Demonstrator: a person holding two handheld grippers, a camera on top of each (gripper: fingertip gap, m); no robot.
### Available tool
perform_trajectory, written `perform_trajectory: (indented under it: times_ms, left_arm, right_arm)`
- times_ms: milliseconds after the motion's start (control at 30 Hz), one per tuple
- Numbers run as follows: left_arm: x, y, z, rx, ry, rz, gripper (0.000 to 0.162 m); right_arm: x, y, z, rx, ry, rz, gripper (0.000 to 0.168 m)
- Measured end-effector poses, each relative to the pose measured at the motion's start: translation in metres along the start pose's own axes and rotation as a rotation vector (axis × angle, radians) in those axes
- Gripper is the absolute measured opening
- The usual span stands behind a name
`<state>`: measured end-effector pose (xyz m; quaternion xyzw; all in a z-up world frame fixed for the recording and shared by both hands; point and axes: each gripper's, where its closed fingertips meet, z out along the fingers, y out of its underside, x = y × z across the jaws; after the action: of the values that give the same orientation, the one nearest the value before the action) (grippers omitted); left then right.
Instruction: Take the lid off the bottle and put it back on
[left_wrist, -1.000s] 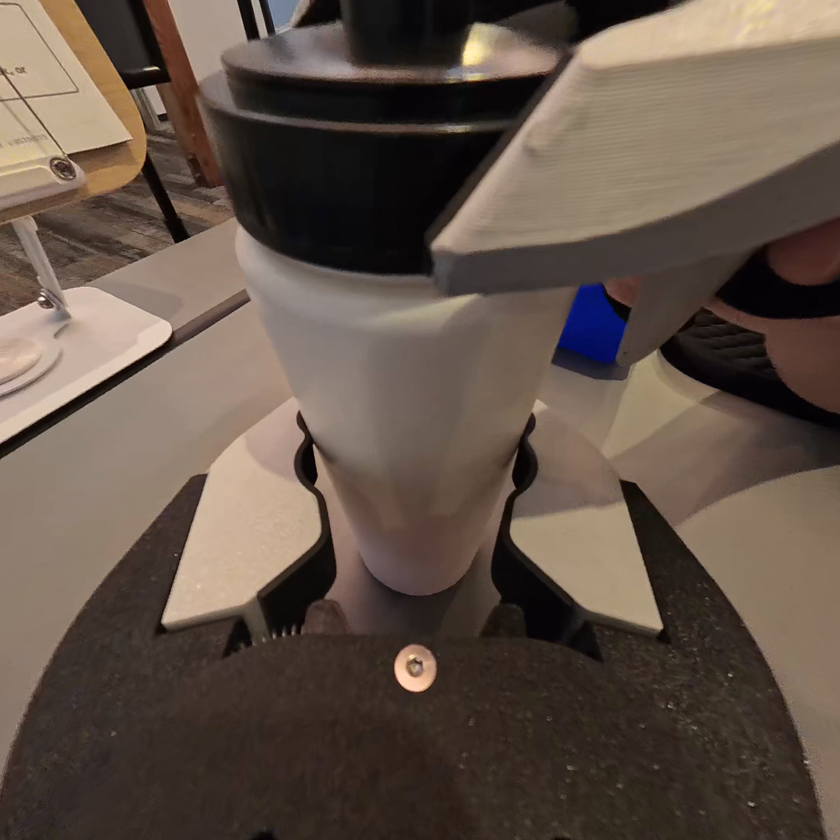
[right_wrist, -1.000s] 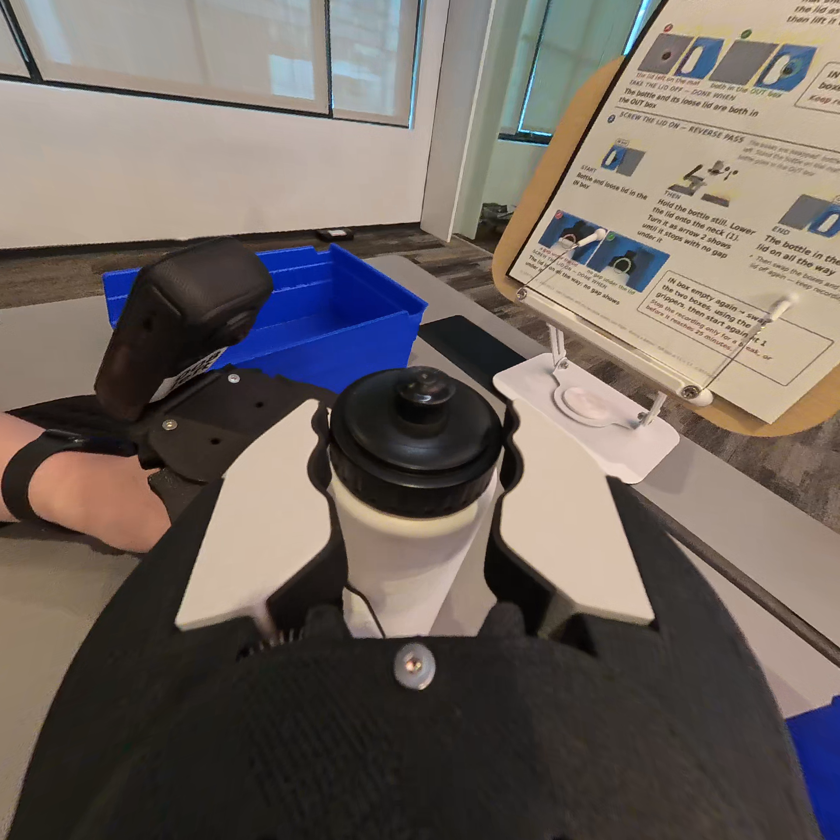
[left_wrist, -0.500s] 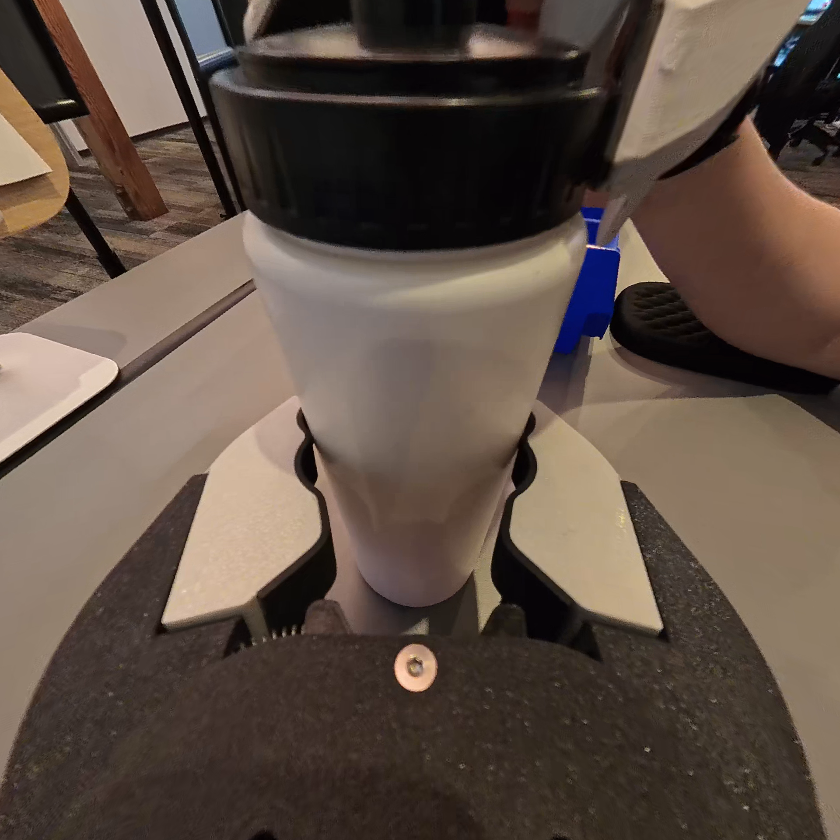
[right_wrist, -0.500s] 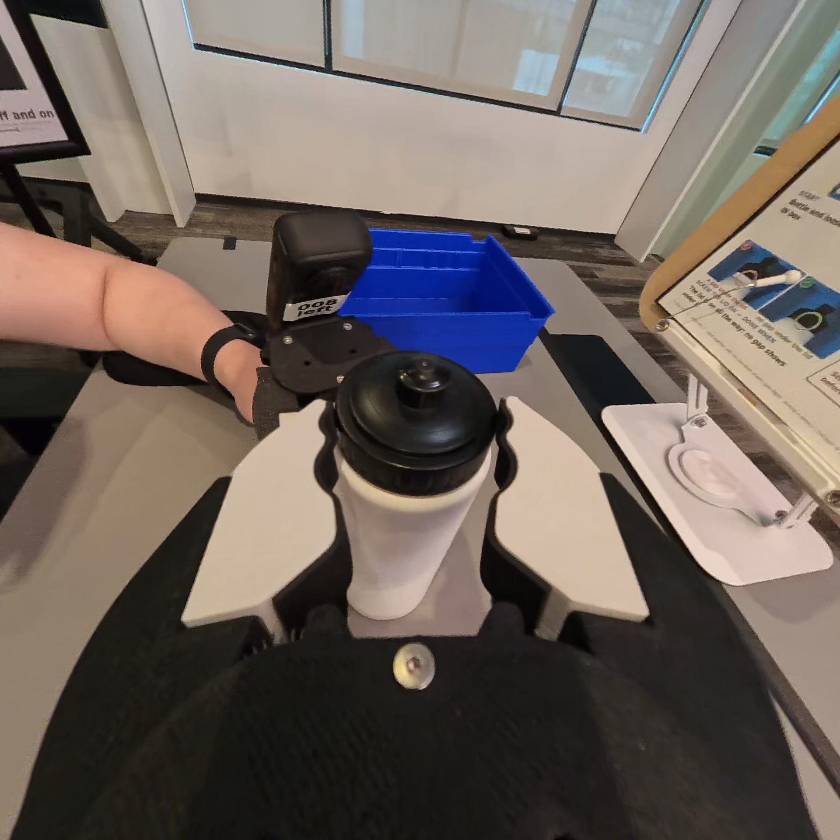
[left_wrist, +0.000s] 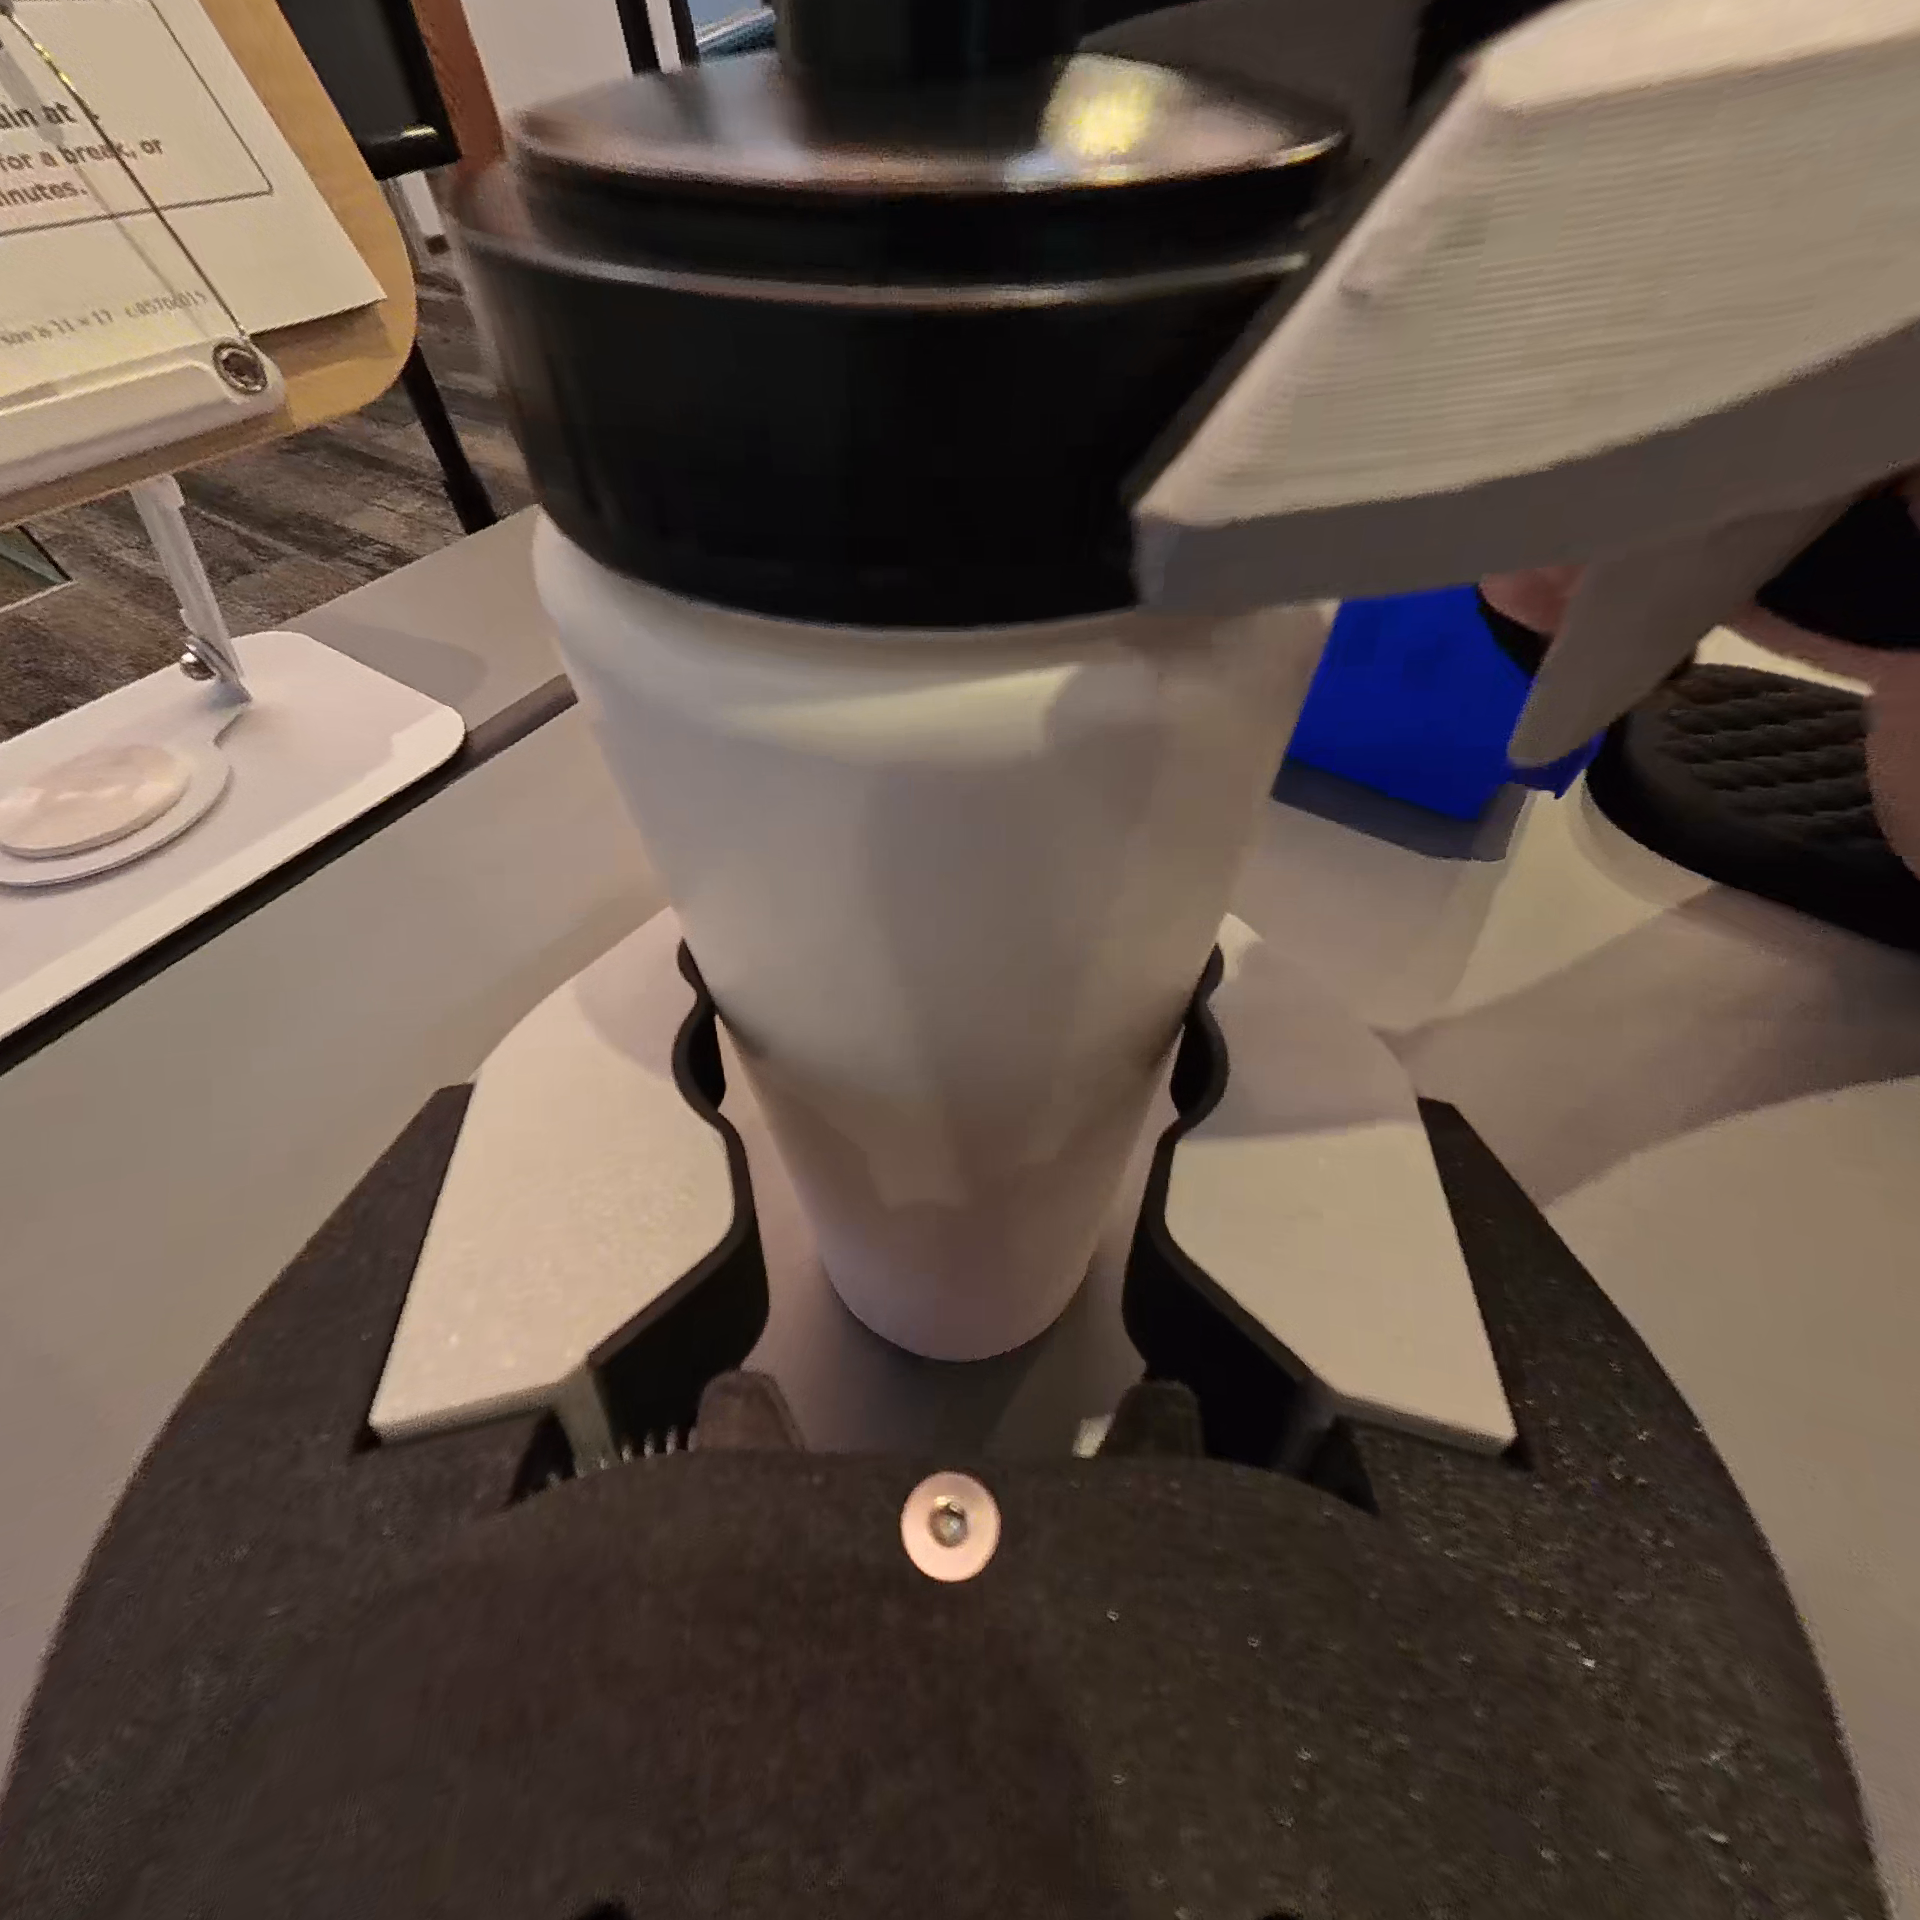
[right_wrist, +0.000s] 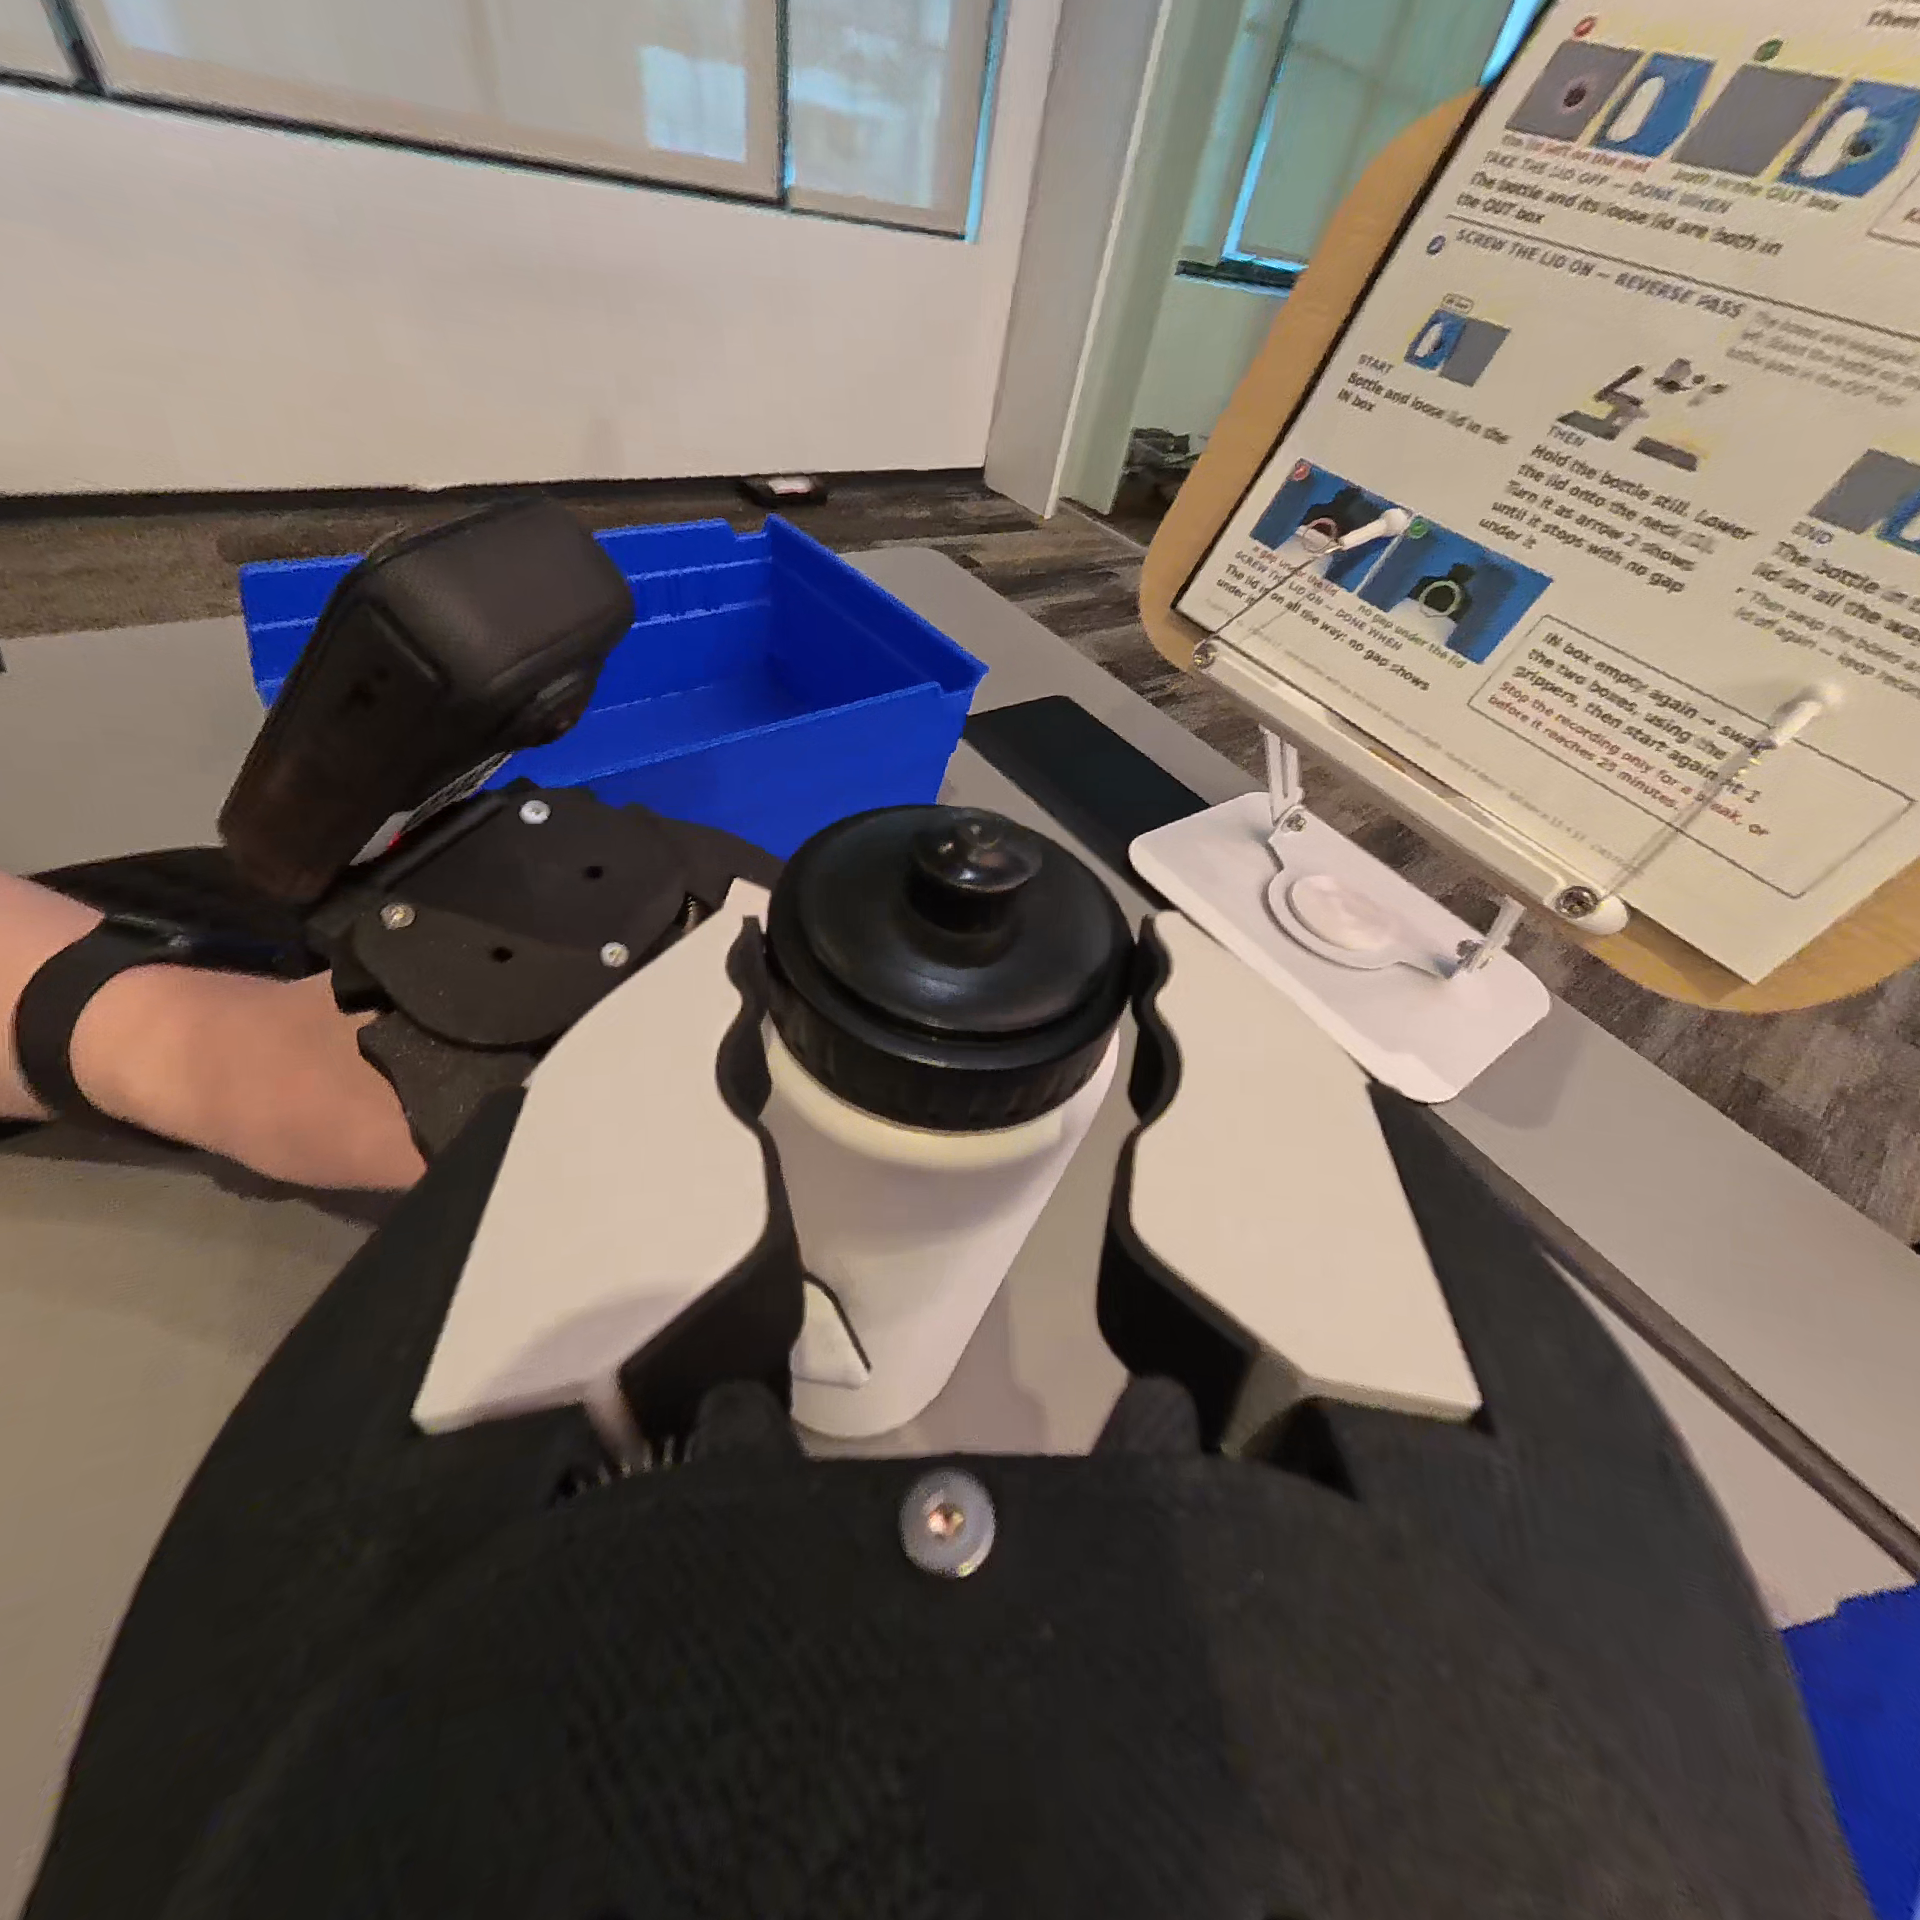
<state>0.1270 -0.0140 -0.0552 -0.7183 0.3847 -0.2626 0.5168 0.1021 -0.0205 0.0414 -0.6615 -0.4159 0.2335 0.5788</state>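
Since half a second ago the right gripper has swung back round – the stand fills its right side again, as it did a second ago – so the wrist is probably twisting the lid in strokes. Its jaws clamp that black lid; the left gripper clamps the white bottle low down, upright on the table. No gap shows under the lid, but the threads are hidden, and blur leaves tightening or loosening unclear. The blue bin sits behind.
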Motion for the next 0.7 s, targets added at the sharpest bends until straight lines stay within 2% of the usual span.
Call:
perform_trajectory:
  times_ms: [167, 333, 467, 600, 700]
  left_arm:
    - [0.013, -0.002, 0.002, 0.034, 0.107, 0.047, 0.086]
    - [0.027, -0.002, 0.003, 0.05, 0.188, 0.062, 0.086]
    - [0.024, -0.003, 0.002, 0.043, 0.169, 0.036, 0.086]
    - [0.015, -0.002, 0.001, 0.02, 0.114, -0.022, 0.086]
    - [0.013, -0.001, 0.0, 0.007, 0.079, -0.024, 0.086]
  right_arm:
    - [-0.009, 0.002, -0.013, 0.002, -0.334, -0.034, 0.08]
    - [-0.011, 0.006, -0.018, 0.022, -0.468, 0.014, 0.072]
    - [-0.008, 0.005, -0.012, 0.005, -0.388, 0.047, 0.072]
    - [-0.003, 0.003, -0.002, -0.019, -0.185, 0.156, 0.072]
    - [-0.006, 0.002, -0.001, -0.016, -0.073, 0.118, 0.072]
